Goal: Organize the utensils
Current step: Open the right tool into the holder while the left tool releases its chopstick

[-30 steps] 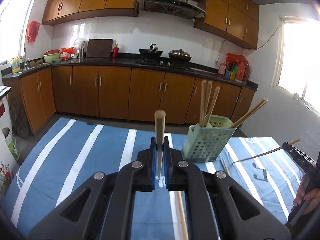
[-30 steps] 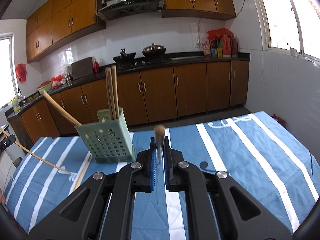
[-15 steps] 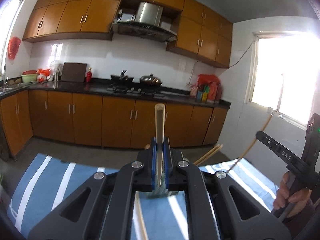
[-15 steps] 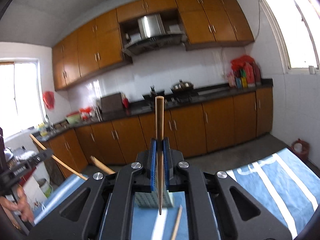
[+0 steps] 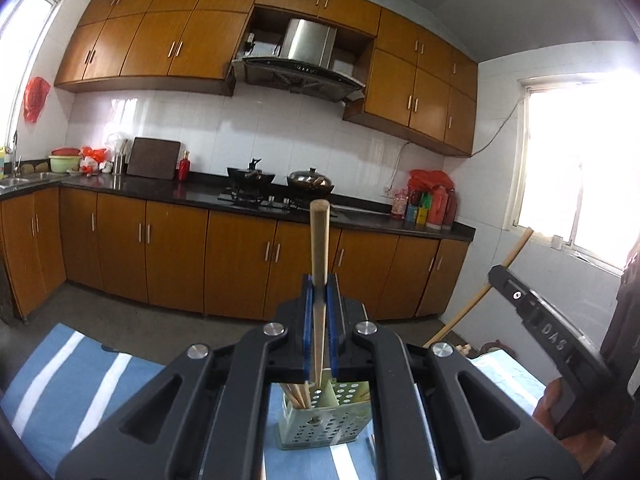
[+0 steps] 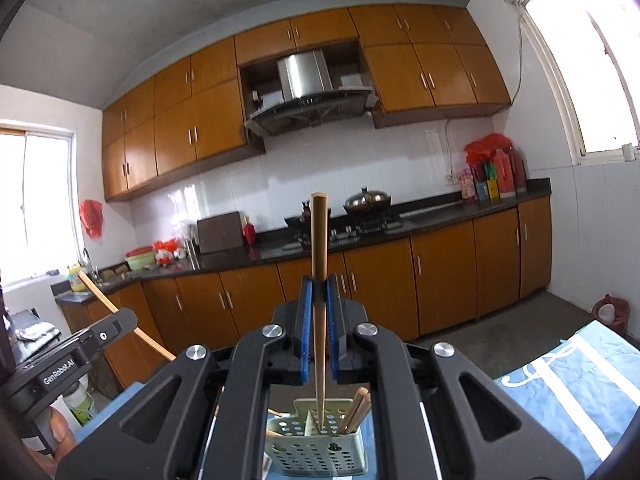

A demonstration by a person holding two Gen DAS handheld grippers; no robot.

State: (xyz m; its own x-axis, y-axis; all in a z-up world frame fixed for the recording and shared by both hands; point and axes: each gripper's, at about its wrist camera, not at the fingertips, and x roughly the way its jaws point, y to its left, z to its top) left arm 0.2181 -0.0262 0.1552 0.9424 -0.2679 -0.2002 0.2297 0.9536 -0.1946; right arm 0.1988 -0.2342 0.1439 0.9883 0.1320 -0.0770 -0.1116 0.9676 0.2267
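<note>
Filling the far side of both views, a run of brown kitchen cabinets (image 5: 240,264) under a dark countertop (image 5: 200,196), with a steel range hood (image 6: 308,92) hanging over the stove and bright windows glaring at the sides. Spreading across the near foreground, a blue cloth with white stripes (image 5: 60,380) covering the table, showing again at the near right of the right wrist view (image 6: 568,384). Standing on that cloth, directly below both grippers, a pale green perforated utensil basket (image 6: 316,452), also seen from the left wrist (image 5: 324,424), already holding several chopsticks (image 6: 356,404) leaning in its compartments. Hovering above the basket, the left gripper (image 5: 320,332), blue pads pressing together on a single wooden chopstick (image 5: 319,264) held upright, its lower tip hanging just over the basket's mouth among the sticks already there. Doing the same from the other side, the right gripper (image 6: 319,336), pads pinching a second, darker chopstick (image 6: 319,264), upright too, its thin tip reaching down to the basket's middle divider; hard telling whether touching it. Showing at the right edge of the left view, the right gripper's black body (image 5: 552,336) with its stick slanting out, gripped by a person's hand (image 5: 560,412).
</note>
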